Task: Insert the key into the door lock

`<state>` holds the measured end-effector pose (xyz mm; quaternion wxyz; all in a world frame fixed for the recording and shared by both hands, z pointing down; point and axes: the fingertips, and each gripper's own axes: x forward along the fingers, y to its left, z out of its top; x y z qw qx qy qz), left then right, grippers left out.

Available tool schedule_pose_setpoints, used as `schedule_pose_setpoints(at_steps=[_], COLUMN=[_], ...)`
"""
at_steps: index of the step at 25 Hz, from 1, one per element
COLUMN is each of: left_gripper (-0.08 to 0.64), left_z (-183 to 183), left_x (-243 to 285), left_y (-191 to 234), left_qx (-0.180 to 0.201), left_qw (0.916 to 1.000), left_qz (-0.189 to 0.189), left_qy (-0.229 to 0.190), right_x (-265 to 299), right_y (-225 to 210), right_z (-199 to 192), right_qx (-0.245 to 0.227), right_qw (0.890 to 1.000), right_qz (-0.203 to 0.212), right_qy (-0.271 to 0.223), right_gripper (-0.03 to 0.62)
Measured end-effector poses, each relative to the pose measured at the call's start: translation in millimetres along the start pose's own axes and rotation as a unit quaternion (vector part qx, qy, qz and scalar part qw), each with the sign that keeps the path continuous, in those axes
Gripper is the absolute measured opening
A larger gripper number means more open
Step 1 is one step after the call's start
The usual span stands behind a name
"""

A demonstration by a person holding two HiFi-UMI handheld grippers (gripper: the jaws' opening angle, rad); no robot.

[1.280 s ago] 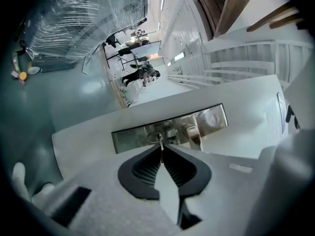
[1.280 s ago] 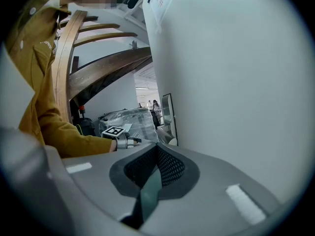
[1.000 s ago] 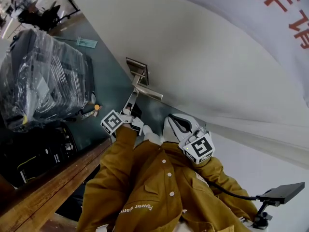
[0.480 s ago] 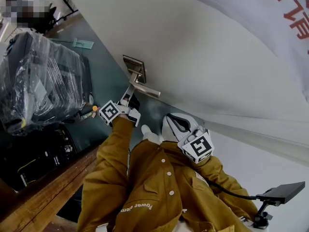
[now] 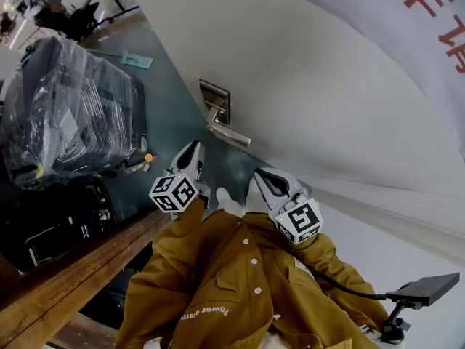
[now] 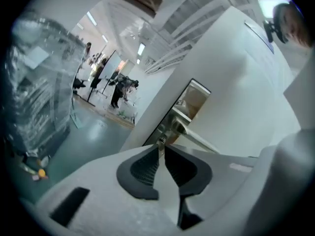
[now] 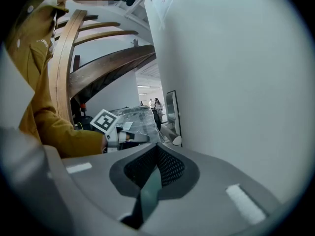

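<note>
A metal lock plate (image 5: pixel 216 99) with a lever handle (image 5: pixel 231 132) sits on the white door. My left gripper (image 5: pixel 192 151) hangs a short way below and left of the plate, apart from it, and its jaws are opening with a narrow gap. In the left gripper view the lock plate (image 6: pixel 189 102) lies straight ahead. A small metal piece, probably the key (image 6: pixel 160 141), shows at the plate's lower end just past the jaw tips of the left gripper (image 6: pixel 160 151); whether the pads touch it I cannot tell. My right gripper (image 5: pixel 267 182) rests beside the door, shut and empty.
A plastic-wrapped black case (image 5: pixel 73 115) stands on the green floor at the left, with a small orange thing (image 5: pixel 147 158) beside it. A wooden rail (image 5: pixel 80 267) crosses the lower left. A flat device on a stand (image 5: pixel 425 289) is at the lower right. People (image 6: pixel 118 87) stand far off.
My left gripper has pulled back from the lock plate, down and to the left, and rolled so its marker cube faces differently. The right gripper has stayed where it was.
</note>
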<state>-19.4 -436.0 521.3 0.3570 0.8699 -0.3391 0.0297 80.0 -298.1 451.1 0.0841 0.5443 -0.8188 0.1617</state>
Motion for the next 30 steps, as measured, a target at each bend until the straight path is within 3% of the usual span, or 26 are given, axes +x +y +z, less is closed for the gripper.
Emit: schedule_pose_setpoints(at_steps=[2, 6, 9, 15, 30], left_gripper=[0.002, 0.002, 0.0, 0.0, 0.002], left_z=[10, 24, 22, 3, -9], left_x=[-18, -45, -54, -56, -54], left_y=[-16, -53, -74, -98, -103], left_qx=[0.053, 0.15, 0.184, 0.184, 0.169], left_qw=[0.9982, 0.9871, 0.9814, 0.9821, 0.985], left_qz=[0.014, 0.021, 0.031, 0.03, 0.026], left_qy=[-0.026, -0.051, -0.043, -0.028, -0.025], right_x=[2, 11, 17, 25, 19], right_y=[-6, -8, -8, -12, -11], right_z=[0, 7, 11, 18, 16], right_qx=[-0.002, -0.012, -0.014, -0.013, -0.022], right_qw=[1.0, 1.0, 1.0, 0.999, 0.999], right_qz=[-0.006, -0.002, 0.012, 0.031, 0.045], right_qy=[0.004, 0.001, -0.001, -0.004, -0.002], right_gripper=[0.005, 0.005, 0.005, 0.005, 0.005])
